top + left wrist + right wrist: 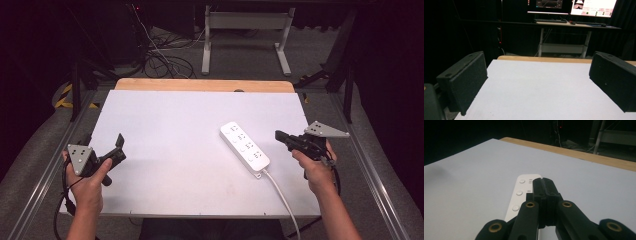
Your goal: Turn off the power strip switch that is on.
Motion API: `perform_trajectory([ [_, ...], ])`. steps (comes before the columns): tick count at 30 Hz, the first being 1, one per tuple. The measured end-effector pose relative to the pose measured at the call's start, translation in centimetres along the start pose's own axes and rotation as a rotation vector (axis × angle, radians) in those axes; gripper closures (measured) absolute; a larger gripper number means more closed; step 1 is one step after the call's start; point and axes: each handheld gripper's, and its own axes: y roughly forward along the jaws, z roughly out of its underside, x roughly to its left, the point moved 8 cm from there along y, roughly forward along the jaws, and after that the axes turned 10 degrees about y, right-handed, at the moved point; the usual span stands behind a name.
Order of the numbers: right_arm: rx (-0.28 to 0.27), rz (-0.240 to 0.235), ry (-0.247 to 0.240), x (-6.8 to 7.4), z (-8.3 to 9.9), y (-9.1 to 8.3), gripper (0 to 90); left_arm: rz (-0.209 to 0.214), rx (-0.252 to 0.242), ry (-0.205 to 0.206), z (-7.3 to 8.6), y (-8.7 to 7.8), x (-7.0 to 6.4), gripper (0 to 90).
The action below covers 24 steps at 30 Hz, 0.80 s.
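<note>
A white power strip [245, 148] lies diagonally on the white table top [175, 130], right of centre, its white cable [282, 197] running off the near edge. My right gripper [278, 135] hovers just right of the strip, jaws pressed together with nothing between them. In the right gripper view the shut jaws cover part of the power strip [520, 195], whose round buttons show at their left. My left gripper [120, 145] is held at the table's left edge, jaws wide apart. In the left gripper view its two black pads [464, 81] frame bare table.
A wooden strip [205, 85] borders the table's far edge. Beyond it stand a white desk frame [247, 37] and tangled cables [162, 55] on the floor. Monitors [571, 6] sit on a desk in the left gripper view. Metal rails [372, 175] flank the table.
</note>
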Motion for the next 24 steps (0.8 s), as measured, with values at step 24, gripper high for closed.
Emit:
perform_trajectory([
  [24, 0.207, -0.077, -0.071, 2.6, 1.9, 3.9, 90.0, 0.005, 0.004, 0.01, 0.1, 0.0, -0.1, 2.5],
])
